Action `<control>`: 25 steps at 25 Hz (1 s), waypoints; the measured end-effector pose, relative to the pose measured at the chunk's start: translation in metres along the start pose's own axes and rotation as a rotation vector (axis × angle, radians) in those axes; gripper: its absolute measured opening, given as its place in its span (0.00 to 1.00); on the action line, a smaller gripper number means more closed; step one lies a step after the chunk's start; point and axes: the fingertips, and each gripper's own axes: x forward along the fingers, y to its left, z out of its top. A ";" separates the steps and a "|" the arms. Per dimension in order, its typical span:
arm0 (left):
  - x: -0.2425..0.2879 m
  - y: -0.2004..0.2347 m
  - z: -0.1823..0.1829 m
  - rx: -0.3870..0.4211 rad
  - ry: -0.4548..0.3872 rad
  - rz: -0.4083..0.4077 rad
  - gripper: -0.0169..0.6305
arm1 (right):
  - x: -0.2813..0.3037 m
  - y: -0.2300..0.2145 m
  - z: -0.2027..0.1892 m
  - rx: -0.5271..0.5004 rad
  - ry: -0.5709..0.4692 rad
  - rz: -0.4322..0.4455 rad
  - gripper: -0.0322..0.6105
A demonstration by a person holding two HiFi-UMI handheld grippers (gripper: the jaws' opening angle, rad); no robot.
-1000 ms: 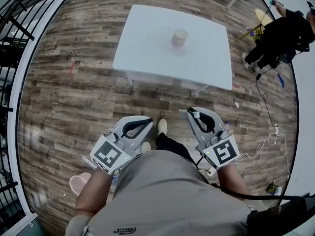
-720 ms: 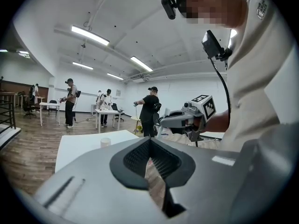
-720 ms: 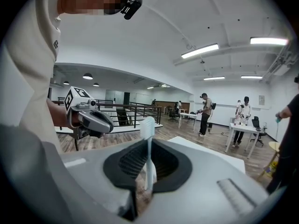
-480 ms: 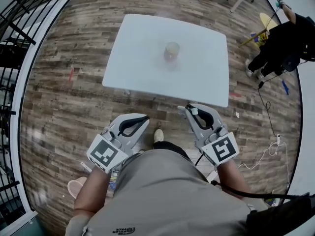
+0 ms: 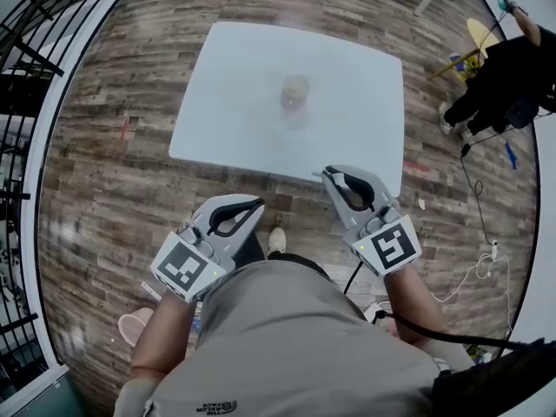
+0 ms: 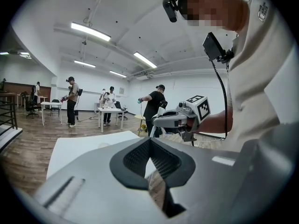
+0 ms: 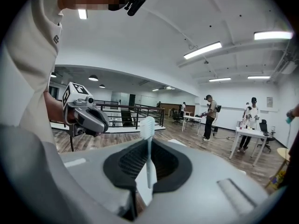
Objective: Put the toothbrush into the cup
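Our right tool [image 5: 334,174] is clamped tight on the toothbrush [image 7: 147,146], which stands upright between its jaws with the bristle head on top. Our left tool [image 5: 256,203] has its jaws closed together with nothing between them. On the white surface [image 5: 234,111], at about twelve o'clock from both tools, stands what seems to be the cup [image 5: 294,91], blurred from above and well apart from the toothbrush.

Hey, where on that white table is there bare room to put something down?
The table is bare all around the cup, which stands alone near its middle, so wide free patches lie between the cup and every edge. Nothing is crowded. Only the near right edge has the right gripper, holding the toothbrush, close by.
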 end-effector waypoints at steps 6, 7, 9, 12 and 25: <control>0.019 0.023 -0.001 -0.010 0.012 -0.028 0.03 | 0.027 -0.034 -0.003 -0.020 -0.022 -0.017 0.08; 0.022 0.028 -0.001 -0.007 0.008 -0.036 0.03 | 0.034 -0.040 -0.003 -0.019 -0.023 -0.021 0.08; 0.030 0.038 -0.001 0.000 0.004 -0.056 0.03 | 0.046 -0.055 -0.005 0.004 -0.027 -0.031 0.08; 0.047 0.055 0.003 -0.008 0.007 -0.079 0.03 | 0.063 -0.085 -0.010 0.059 -0.031 -0.055 0.08; 0.096 0.140 0.007 0.026 0.043 -0.150 0.03 | 0.150 -0.182 -0.041 0.266 -0.032 -0.124 0.08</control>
